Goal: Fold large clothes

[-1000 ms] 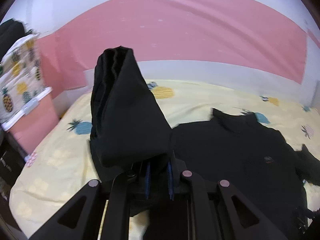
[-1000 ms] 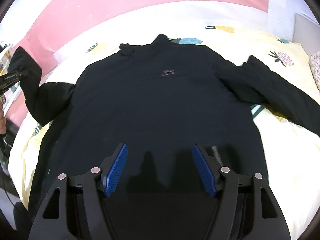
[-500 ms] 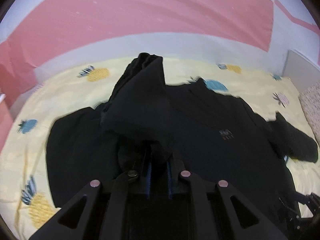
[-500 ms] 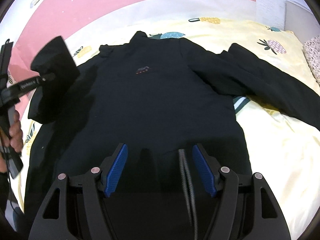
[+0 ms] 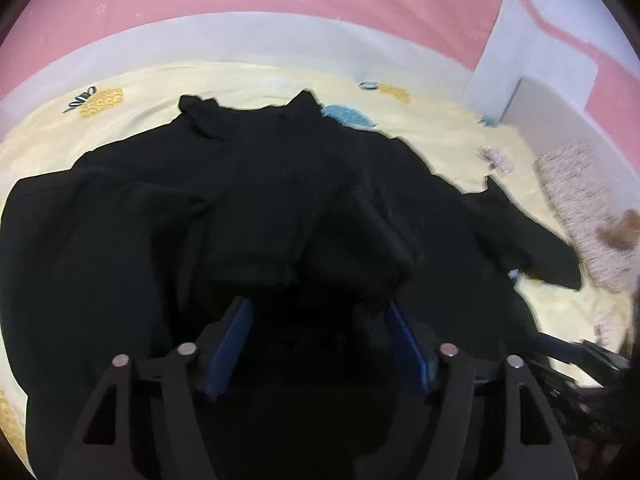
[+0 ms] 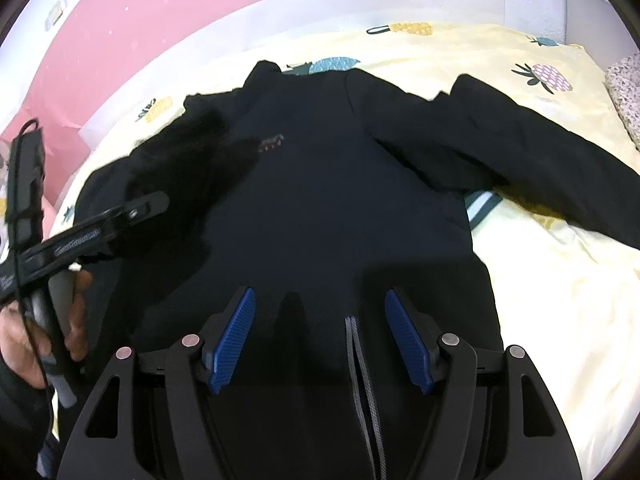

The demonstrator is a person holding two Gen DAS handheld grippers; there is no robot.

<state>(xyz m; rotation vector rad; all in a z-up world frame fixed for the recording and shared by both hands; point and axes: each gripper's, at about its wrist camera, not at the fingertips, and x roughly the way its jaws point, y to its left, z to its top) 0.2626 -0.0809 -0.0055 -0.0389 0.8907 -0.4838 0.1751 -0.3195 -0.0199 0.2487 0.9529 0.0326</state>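
Note:
A large black jacket (image 6: 328, 200) lies face up on a yellow pineapple-print bed sheet (image 6: 560, 288). Its left sleeve (image 5: 280, 216) is folded across the chest, and the cuff lies just ahead of my left gripper (image 5: 318, 320), which is open with nothing between the blue pads. The jacket's right sleeve (image 6: 540, 160) stretches out to the right over the sheet. My right gripper (image 6: 320, 336) is open and empty, hovering over the jacket's hem. The left gripper also shows in the right wrist view (image 6: 88, 232), held in a hand at the left.
A pink and white wall (image 6: 160, 20) runs behind the bed. A speckled pillow (image 5: 584, 216) lies at the right edge. A grey cord (image 6: 360, 380) hangs below my right gripper. A white headboard panel (image 5: 552, 112) stands at the far right.
My left gripper swung the sleeve rightward over the jacket's chest, then opened and released it. The right gripper stayed open over the hem, shifting slightly.

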